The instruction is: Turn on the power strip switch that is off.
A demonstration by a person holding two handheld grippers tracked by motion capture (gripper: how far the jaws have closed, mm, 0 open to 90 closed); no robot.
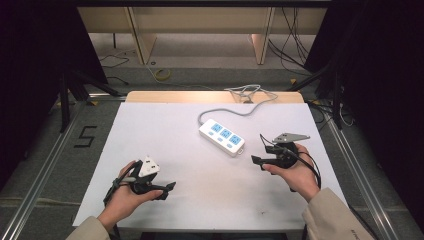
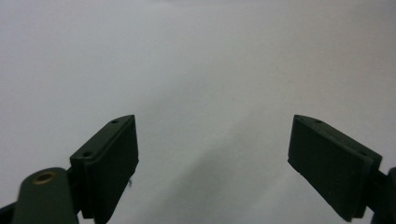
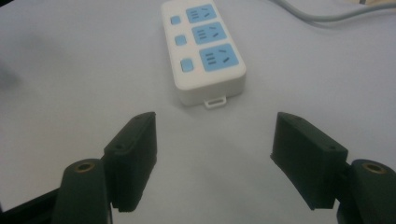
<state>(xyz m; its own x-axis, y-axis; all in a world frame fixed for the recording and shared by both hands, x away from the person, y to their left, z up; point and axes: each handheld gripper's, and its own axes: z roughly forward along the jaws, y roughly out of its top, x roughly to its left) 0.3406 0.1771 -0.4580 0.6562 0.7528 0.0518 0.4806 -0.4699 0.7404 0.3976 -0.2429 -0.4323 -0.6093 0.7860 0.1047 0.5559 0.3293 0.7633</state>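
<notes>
Power strip (image 1: 222,136), white with three blue sockets and three small blue switches, lies flat near the middle of the white tabletop (image 1: 165,200), angled so one short end points toward the person's right hand. Its grey cable (image 1: 235,111) runs off the far edge of the tabletop toward a loose tangle of wire.

The right tongs (image 1: 261,150) hover just beside the strip's near end, not touching it. In the right gripper view the strip (image 3: 203,49) sits ahead of the two black jaws, which stand wide apart with nothing between them; a small hanging tab (image 3: 215,101) on the strip's end faces them. A grey three-cornered plate (image 1: 290,136) sits on top of this gripper.

The left tongs (image 1: 167,188) rest low over the near left part of the tabletop, well apart from the strip. In the left gripper view their jaws are also spread wide, with bare white surface (image 2: 201,70) between them.

Nothing is held yet, so this looks like the approach step, with the right hand lining up on the strip. The next move probably calls for bringing the right tongs forward until the jaws straddle the strip's end or body, then closing squarely so the smooth plastic does not slip or swivel.
</notes>
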